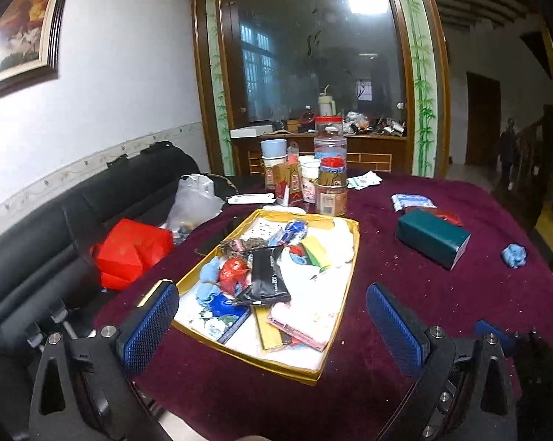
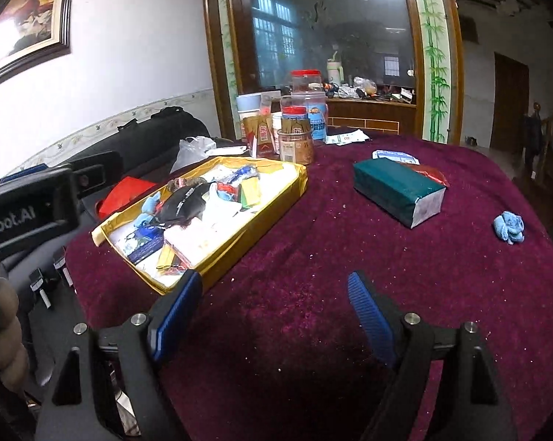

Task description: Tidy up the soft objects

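A gold tray sits on the dark red tablecloth, filled with several soft packets, a black pouch, blue and red crumpled bits. A crumpled light blue soft object lies alone at the table's right. A dark green tissue pack lies between them. My left gripper is open and empty above the tray's near end. My right gripper is open and empty over bare cloth, right of the tray.
Jars, cups and cartons stand behind the tray. A blue-white packet and a red wrapper lie behind the tissue pack. A black sofa with a red bag is at the left. The table edge runs along the right.
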A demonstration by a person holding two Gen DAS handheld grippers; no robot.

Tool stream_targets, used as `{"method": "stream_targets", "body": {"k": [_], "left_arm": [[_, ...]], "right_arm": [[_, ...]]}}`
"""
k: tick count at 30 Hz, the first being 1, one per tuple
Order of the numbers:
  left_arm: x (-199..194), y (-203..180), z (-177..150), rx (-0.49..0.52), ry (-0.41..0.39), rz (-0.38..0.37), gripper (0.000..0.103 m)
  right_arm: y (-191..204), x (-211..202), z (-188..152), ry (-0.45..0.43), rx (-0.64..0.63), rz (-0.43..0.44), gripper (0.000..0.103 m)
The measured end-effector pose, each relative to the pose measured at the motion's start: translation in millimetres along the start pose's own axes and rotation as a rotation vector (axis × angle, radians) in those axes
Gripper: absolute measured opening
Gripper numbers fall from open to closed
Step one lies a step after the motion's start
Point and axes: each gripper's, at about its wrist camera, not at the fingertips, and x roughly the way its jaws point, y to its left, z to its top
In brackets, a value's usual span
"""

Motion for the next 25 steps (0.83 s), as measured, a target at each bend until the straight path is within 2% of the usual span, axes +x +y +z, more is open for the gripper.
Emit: {"method": "stream_targets", "body": {"k": [3, 25], "left_arm": [[0, -2, -2, 0.013, 0.003, 0.024, 0.103], [22, 38, -18, -0.074, 0.081, 0.033, 0.103]], "right_arm": [[2, 2, -1, 0.008, -0.002, 0.006, 0.082], [36, 24, -8, 0.077, -0.062, 0.019, 0.082]]}}
